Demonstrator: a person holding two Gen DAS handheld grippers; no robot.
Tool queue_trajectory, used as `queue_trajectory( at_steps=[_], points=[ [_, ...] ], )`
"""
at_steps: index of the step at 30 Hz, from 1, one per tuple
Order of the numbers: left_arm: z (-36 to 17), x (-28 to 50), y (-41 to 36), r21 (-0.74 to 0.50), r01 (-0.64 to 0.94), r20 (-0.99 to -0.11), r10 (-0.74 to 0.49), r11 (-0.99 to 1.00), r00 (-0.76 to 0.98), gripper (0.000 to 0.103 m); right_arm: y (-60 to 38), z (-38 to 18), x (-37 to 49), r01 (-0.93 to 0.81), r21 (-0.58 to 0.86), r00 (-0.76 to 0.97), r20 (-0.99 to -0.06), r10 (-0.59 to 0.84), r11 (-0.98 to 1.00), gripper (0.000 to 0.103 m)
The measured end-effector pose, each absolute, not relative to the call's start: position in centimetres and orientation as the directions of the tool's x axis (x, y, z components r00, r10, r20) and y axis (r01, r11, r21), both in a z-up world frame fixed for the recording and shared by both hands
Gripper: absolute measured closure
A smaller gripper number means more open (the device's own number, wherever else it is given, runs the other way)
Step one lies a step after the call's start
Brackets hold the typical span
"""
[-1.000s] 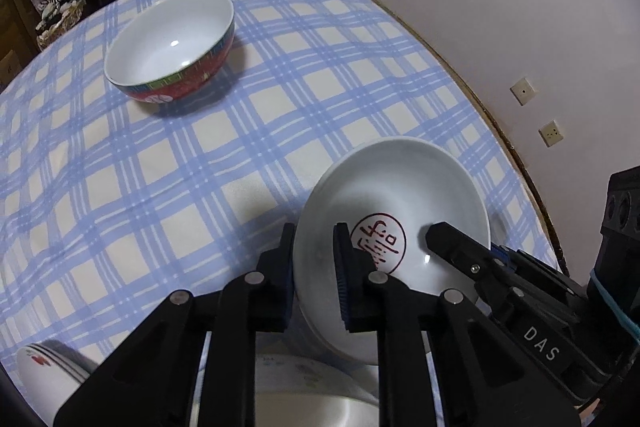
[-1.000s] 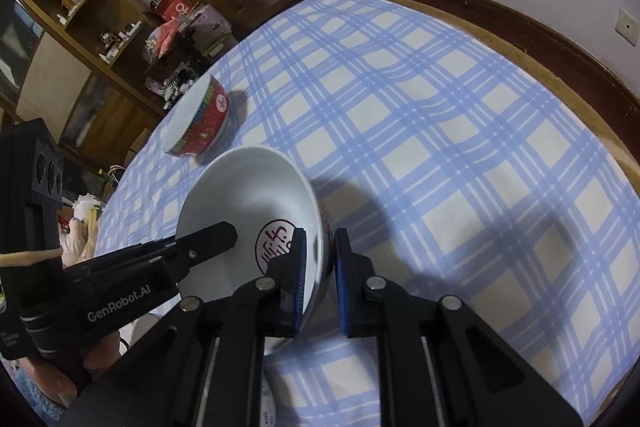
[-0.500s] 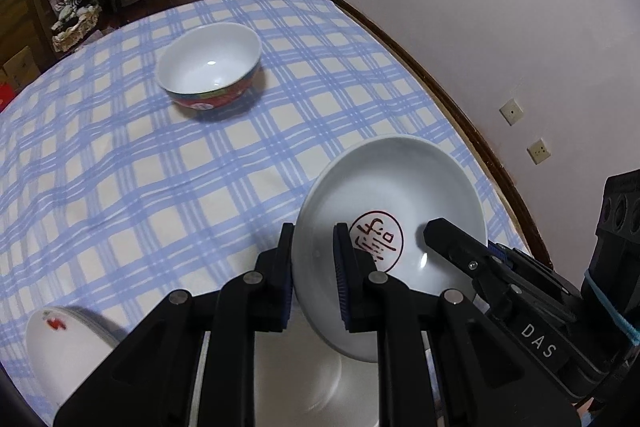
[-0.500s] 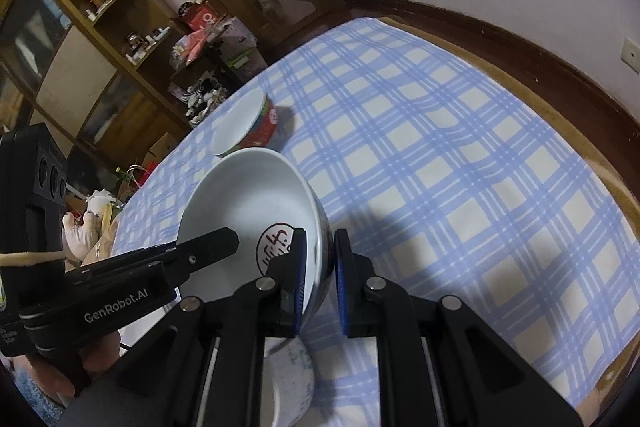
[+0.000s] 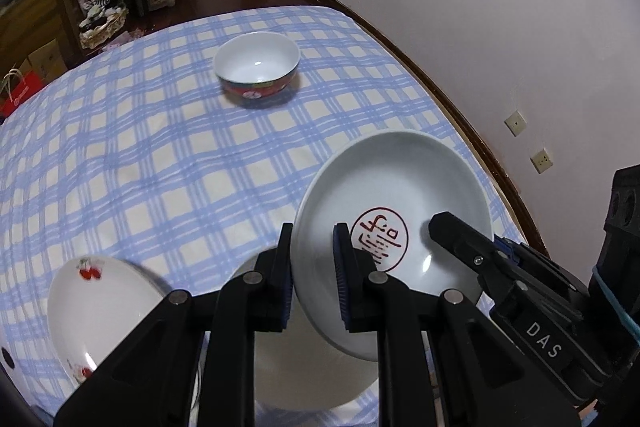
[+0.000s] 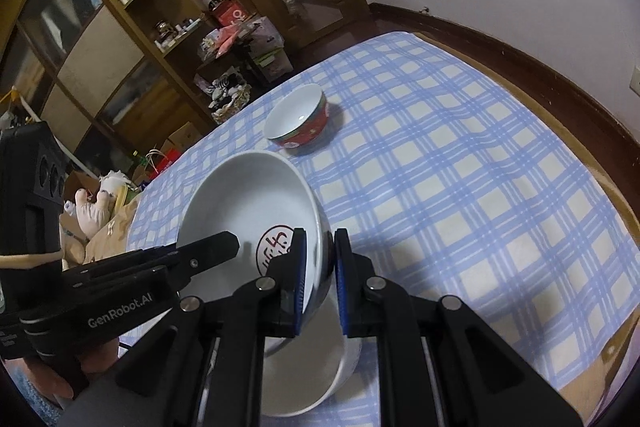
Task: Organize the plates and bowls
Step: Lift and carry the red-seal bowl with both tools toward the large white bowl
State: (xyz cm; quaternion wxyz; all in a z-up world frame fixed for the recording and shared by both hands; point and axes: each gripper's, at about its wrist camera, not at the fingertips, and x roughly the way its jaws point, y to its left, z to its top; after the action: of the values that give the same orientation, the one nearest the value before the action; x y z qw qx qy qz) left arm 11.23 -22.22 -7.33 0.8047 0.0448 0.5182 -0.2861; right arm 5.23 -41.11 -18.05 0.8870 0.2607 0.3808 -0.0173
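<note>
A white deep plate (image 5: 400,195) with a red stamp in its middle is held up above the table by both grippers. My left gripper (image 5: 314,267) is shut on its left rim. My right gripper (image 6: 320,267) is shut on the opposite rim of the same plate (image 6: 248,195). Below the held plate lies another white dish (image 5: 316,379), also in the right wrist view (image 6: 316,367). A red-sided bowl (image 5: 257,67) stands upright farther off on the checked cloth; it also shows in the right wrist view (image 6: 298,121). A white plate with cherries (image 5: 96,311) lies at the near left.
The round table (image 5: 120,155) has a blue checked cloth and its edge curves close to the white wall on the right. Wooden shelves and cabinets (image 6: 100,27) with clutter stand beyond the far side. A hand in a glove (image 6: 94,215) shows at the left.
Both grippers have lifted the stamped plate higher and pulled back from the table. The red-sided bowl looks smaller and farther. The cherry plate and the dish underneath have come into view.
</note>
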Motion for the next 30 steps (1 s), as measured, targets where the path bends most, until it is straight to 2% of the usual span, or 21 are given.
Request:
queue_trajectory(
  at_steps=[9, 30],
  points=[
    [-7.3, 9.2, -20.0, -0.229, 0.494, -0.857, -0.414, 0.839, 0.306, 0.086, -39.3, -17.7, 3.4, 0.219, 0.445, 0.708, -0.685, 0.173, 0.868, 0.088],
    [-11.0, 6.7, -17.0, -0.253, 0.453, -0.884, -0.394, 0.855, 0.251, 0.086, -36.6, -19.6, 1.7, 0.227, 0.411, 0.670, -0.724, 0.165, 0.883, 0.088]
  ],
)
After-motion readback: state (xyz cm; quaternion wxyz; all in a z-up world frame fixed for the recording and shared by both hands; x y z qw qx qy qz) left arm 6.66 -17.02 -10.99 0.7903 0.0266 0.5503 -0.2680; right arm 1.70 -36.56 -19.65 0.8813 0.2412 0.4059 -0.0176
